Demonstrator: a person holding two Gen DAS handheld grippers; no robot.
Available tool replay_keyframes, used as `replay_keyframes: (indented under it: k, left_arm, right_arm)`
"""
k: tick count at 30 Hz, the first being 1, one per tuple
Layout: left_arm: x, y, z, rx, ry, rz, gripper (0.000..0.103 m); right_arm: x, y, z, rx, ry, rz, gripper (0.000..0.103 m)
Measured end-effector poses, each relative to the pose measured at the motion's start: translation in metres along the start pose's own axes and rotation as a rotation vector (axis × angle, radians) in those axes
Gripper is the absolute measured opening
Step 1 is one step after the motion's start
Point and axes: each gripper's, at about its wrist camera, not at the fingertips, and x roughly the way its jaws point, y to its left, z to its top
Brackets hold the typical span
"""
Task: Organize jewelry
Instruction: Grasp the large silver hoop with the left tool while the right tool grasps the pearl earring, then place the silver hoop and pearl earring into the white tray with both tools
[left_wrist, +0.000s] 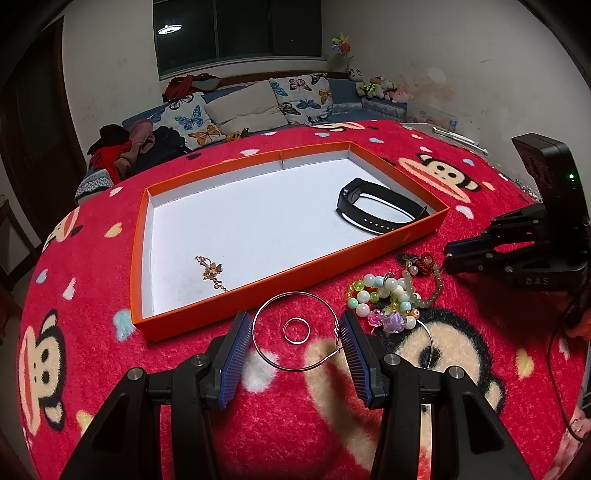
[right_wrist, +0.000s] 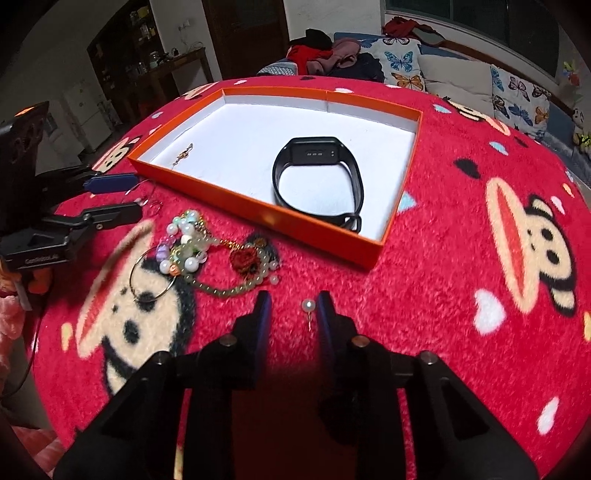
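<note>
A large silver hoop earring (left_wrist: 295, 293) lies on the red blanket with a small ring (left_wrist: 283, 329) inside it. My left gripper (left_wrist: 295, 328) straddles the hoop, and both blue pads touch its sides. A pearl earring (right_wrist: 308, 305) lies between the fingers of my right gripper (right_wrist: 294, 306), close to the right finger, with a gap on its left. The orange box (left_wrist: 295, 269) holds a black wristband (left_wrist: 369, 223) and a gold chain (left_wrist: 212, 271). In the right wrist view the left gripper (right_wrist: 129, 199) is at the far left.
A pile of bead bracelets (right_wrist: 192, 240) with a red knot charm (right_wrist: 245, 260) and a second hoop (right_wrist: 132, 277) lies between the two grippers. The right gripper (left_wrist: 447, 256) shows at the right edge. A sofa with butterfly cushions (left_wrist: 192, 122) stands behind.
</note>
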Motion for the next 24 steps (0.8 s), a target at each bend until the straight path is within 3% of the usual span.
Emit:
replay_keyframes:
  k: [4,14,24]
  left_arm:
    - [-0.002,0.0,0.001,-0.002,-0.004,0.005,0.052]
    - [-0.009,0.005,0.032,-0.014,-0.056,0.014,0.052]
    - [0.039,0.027,0.081,-0.033,-0.016,0.031,0.052]
  right_arm:
    - [-0.001,-0.002,-0.001,0.013,-0.003,-0.013,0.009]
    - [-0.022,-0.001,0.023,0.012,-0.091,-0.011,0.009]
    - [0.007,-0.01,0.072,0.018,-0.117,-0.013,0.009]
